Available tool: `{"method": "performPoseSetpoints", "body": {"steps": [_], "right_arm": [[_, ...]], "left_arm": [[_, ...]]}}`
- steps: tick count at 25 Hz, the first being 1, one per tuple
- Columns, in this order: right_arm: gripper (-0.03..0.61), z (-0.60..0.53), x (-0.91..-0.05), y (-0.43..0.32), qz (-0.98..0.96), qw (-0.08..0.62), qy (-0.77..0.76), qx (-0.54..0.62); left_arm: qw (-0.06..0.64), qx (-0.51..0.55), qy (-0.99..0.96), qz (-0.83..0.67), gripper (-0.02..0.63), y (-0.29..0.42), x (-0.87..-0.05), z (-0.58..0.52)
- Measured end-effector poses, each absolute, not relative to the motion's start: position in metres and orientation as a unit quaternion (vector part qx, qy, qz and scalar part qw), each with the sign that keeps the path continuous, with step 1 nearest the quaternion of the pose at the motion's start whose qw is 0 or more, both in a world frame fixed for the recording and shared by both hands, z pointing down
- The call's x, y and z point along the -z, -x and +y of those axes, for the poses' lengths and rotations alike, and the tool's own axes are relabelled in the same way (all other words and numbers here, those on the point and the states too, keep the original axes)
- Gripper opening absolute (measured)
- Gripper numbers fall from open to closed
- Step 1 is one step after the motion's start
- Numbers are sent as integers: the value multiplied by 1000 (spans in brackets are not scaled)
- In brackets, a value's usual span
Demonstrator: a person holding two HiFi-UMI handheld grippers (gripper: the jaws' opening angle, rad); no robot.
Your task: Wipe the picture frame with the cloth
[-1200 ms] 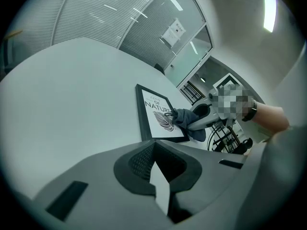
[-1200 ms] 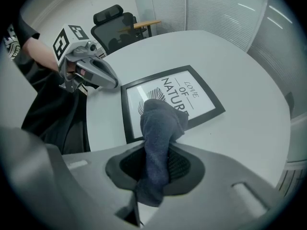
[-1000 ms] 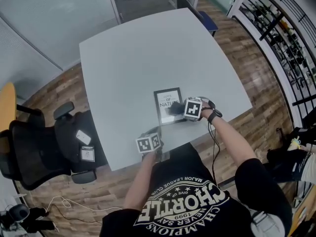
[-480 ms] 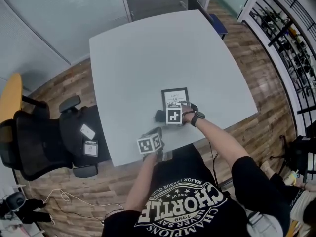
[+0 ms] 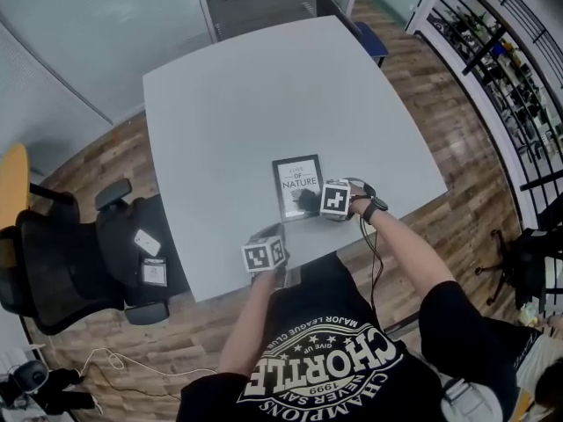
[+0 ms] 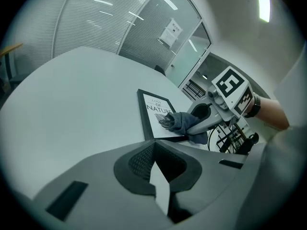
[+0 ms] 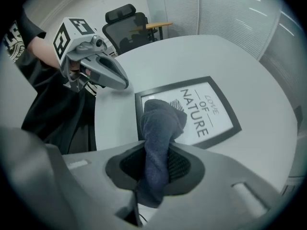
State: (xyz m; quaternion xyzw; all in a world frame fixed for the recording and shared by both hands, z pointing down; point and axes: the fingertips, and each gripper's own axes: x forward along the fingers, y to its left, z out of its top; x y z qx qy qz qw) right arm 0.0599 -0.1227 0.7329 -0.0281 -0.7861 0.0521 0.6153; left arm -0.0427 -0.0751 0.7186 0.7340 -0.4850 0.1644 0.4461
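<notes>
A black-edged picture frame [image 5: 296,185] [image 6: 154,116] [image 7: 194,113] with a white "NATURE" print lies flat on the grey table [image 5: 264,95]. My right gripper [image 5: 317,202] [image 7: 156,174] is shut on a dark blue-grey cloth [image 7: 160,128] [image 6: 180,121] [image 5: 307,200], whose free end rests on the frame's near part. My left gripper [image 5: 277,275] [image 6: 160,186] is shut with nothing in it, at the table's near edge, left of the frame and apart from it.
A black office chair [image 5: 62,266] stands left of the table, with a wooden desk edge [image 5: 10,192] beyond it. Shelving [image 5: 506,60] runs along the right. Glass walls [image 6: 120,28] stand behind the table.
The right gripper with the cloth swept left off the frame's near edge, then back right onto the frame. The left gripper stayed put.
</notes>
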Motion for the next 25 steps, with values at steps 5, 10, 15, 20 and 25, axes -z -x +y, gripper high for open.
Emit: {"method": "performPoseSetpoints", "body": {"steps": [5, 10, 15, 20, 25], "right_arm": [[77, -127, -738, -102, -774, 624, -30, -103], [77, -127, -731, -93, -783, 616, -28, -84], [77, -111, -713, -35, -818, 572, 20, -61], [77, -94, -712, 28, -825, 560, 78, -14], [77, -82, -724, 55, -816, 567, 114, -4]], "left_arm": [[444, -161, -737, -484, 0, 34, -714, -78], [448, -156, -730, -492, 0, 39, -714, -73], [456, -121, -710, -522, 0, 65, -705, -76], [462, -92, -687, -553, 0, 95, -699, -73], [464, -87, -681, -560, 0, 104, -699, -70]]}}
